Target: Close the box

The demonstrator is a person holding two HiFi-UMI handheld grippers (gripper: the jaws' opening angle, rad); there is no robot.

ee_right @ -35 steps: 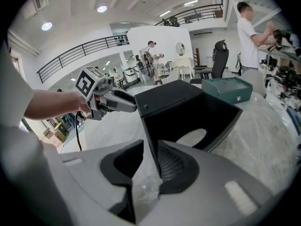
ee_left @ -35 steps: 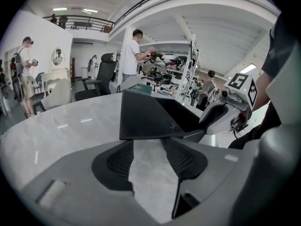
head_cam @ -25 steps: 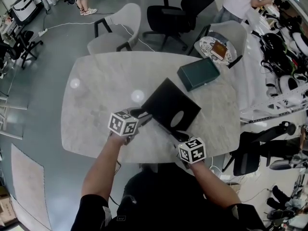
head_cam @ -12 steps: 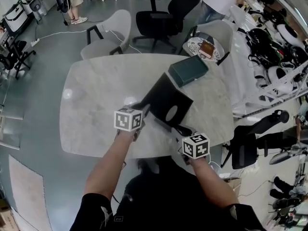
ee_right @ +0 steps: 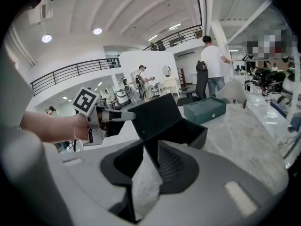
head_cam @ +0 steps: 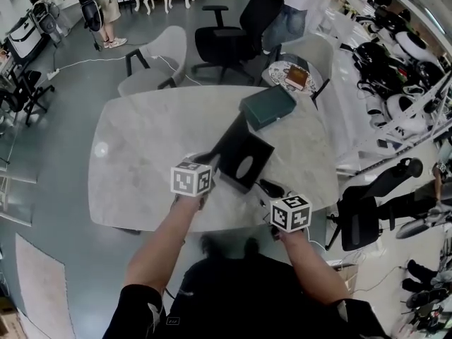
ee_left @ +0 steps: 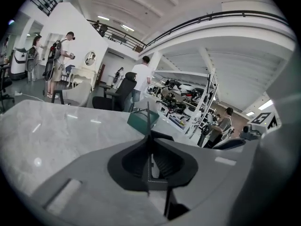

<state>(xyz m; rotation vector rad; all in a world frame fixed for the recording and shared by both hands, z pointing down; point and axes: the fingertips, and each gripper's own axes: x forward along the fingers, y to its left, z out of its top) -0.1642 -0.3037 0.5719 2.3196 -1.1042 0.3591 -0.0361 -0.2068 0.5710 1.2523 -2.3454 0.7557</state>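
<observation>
Quick worry list from where I'm sitting. The black box (head_cam: 248, 162) sits mid-table (head_cam: 141, 154) with its lid (ee_right: 155, 116) swung up and open, so the closing hasn't really happened yet. My left gripper (ee_left: 148, 142) is closing its jaws on the lid's thin edge, up near the top corner. The panel is right between the pads and they look pressed onto it. The right gripper (ee_right: 148, 171) has its jaws apart, straddling the box's near wall at the corner, with a pale gap showing on one side. So I'd say it's only guarding the base, not pinching it. Main risk as I see it: a corner pinch on a panel that thin could slip or twist the lid as I push it down, and it would flop shut crooked. Second, with the base not clamped, pushing the lid could slide or tip the whole box, maybe toward the green box (head_cam: 267, 106) sitting just behind it. Third, that right jaw hanging over the wall looks like it's in the lid's path, so the lid could land on it and never seat unless I pull out in time.
</observation>
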